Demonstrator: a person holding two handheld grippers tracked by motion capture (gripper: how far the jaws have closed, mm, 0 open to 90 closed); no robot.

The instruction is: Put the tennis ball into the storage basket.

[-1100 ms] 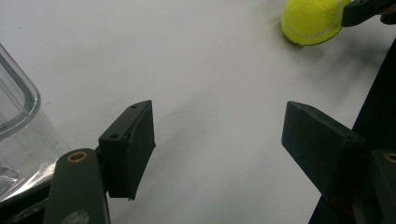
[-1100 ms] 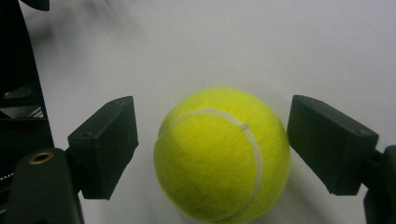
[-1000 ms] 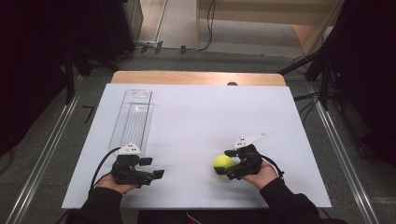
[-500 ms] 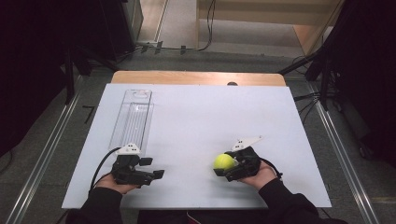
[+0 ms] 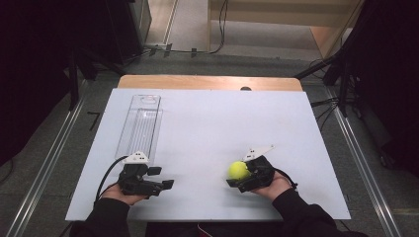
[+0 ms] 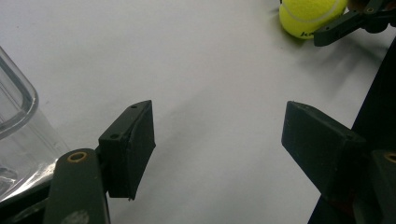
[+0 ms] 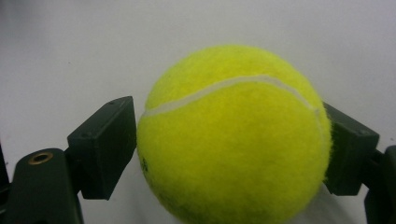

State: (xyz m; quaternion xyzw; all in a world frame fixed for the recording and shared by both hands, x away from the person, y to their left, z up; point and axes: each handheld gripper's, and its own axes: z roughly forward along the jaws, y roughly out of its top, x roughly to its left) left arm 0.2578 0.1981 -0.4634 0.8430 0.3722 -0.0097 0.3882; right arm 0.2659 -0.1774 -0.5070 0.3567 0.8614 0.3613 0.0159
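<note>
In the high view, a fuzzy yellow tennis ball (image 5: 238,170) sat on the smooth white worktop (image 5: 217,123), well to the right of a clear, long plastic tray (image 5: 140,127), pinched by the right tongs (image 5: 237,177). The left tongs (image 5: 160,178) rested just below that tray.

In the left gripper view, the left tongs (image 6: 217,140) stood wide apart, holding nothing, beside the tray's rounded wall (image 6: 16,116).

In the right gripper view, the right tongs (image 7: 231,149) pressed both sides of the felt ball (image 7: 233,135).

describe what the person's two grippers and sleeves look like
Both handheld tools are black: the left gripper and right gripper each have two blocky black jaws with brass-coloured pivot rings, a pale three-cornered top plate and a trailing black cable. The person's sleeves are black.
</note>
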